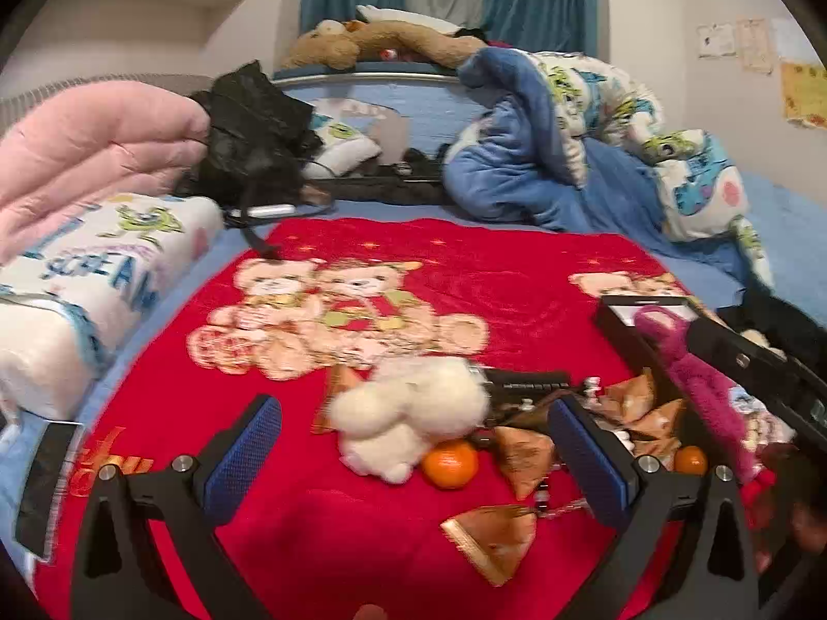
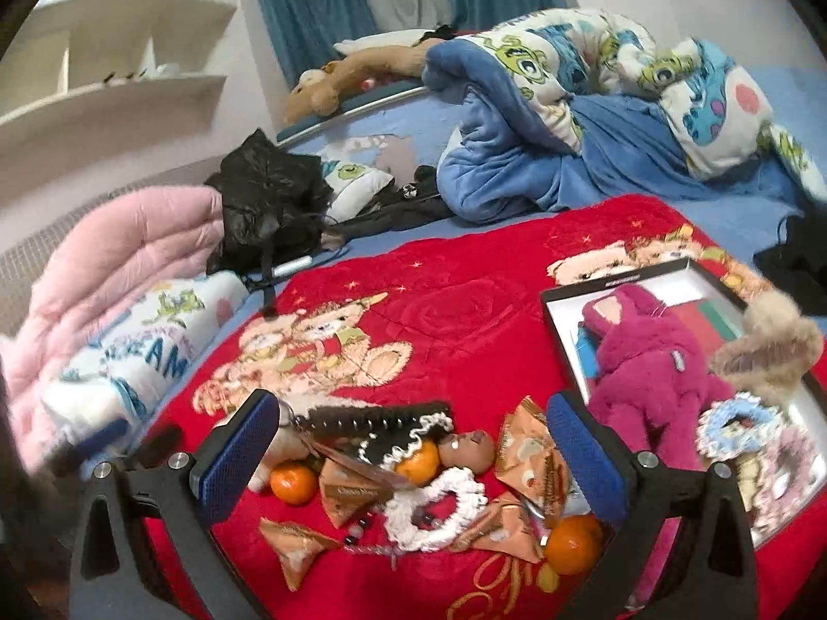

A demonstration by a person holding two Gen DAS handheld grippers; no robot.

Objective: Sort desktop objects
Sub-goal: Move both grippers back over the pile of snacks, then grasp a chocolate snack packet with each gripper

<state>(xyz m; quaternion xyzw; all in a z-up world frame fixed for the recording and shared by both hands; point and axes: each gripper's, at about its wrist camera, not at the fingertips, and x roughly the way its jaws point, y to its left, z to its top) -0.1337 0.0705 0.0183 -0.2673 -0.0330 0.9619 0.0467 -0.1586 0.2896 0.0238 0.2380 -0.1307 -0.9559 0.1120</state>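
Small objects lie heaped on a red bear-print blanket (image 1: 362,516). In the left wrist view my left gripper (image 1: 413,457) is open and empty, with a white plush toy (image 1: 408,408), a tangerine (image 1: 449,464) and orange triangular snack packets (image 1: 491,542) between its blue pads. In the right wrist view my right gripper (image 2: 413,460) is open and empty over tangerines (image 2: 293,483), snack packets (image 2: 532,460), a white scrunchie (image 2: 439,509), a black hair comb (image 2: 372,421) and a brown doll head (image 2: 469,450). A black-rimmed tray (image 2: 620,279) at the right holds a magenta plush (image 2: 646,372).
A brown fur pompom (image 2: 770,341) and a blue scrunchie (image 2: 739,426) sit in the tray. A pink quilt (image 1: 93,155), a monster-print pillow (image 1: 77,299), a black bag (image 1: 248,139) and a rumpled blue duvet (image 1: 542,155) crowd the bed's far side. White shelves (image 2: 103,93) stand at the left.
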